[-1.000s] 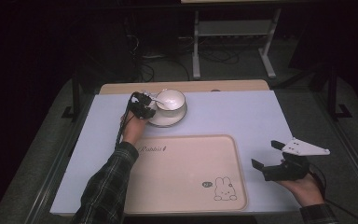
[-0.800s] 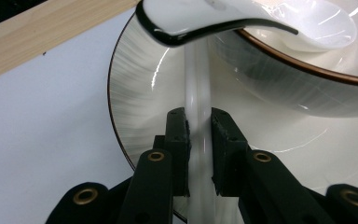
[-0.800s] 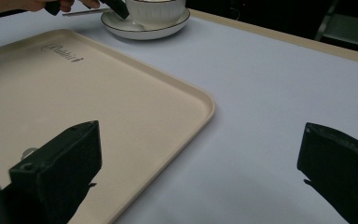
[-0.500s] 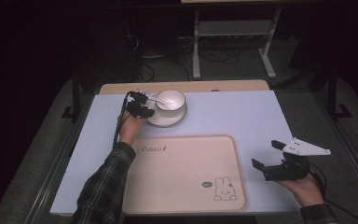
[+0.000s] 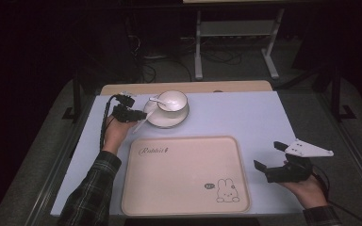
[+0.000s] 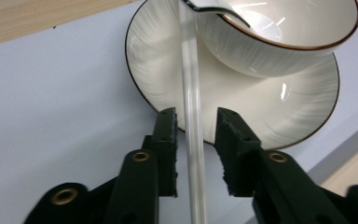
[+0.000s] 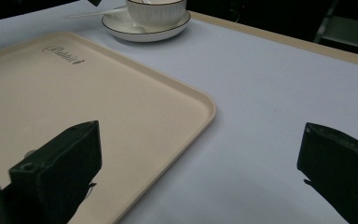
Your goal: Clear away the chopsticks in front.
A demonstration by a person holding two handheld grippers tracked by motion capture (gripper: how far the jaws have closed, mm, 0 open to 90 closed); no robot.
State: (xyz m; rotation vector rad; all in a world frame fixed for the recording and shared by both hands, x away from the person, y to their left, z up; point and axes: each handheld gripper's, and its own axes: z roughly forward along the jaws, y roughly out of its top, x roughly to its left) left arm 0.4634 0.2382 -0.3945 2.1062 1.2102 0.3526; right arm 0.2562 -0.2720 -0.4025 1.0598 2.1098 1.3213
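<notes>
My left gripper [image 6: 195, 154] has its jaws a bit open around the thin, slippery-looking spoon handle [image 6: 192, 126] at the saucer's [image 5: 167, 118] 9 o'clock, so I'd pinch mid-handle, while the right gripper [image 7: 200, 172] idles wide open.

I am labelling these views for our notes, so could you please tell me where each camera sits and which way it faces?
High view: above the person's side, facing forward and down on the pale blue table; both forearms and hands enter from below.
Left gripper view: on the left gripper, facing the white spoon handle between its open jaws.
Right gripper view: on the right gripper, low above the beige rabbit-printed tray, jaws wide apart.
All three share the white cup and white dark-rimmed saucer.
</notes>
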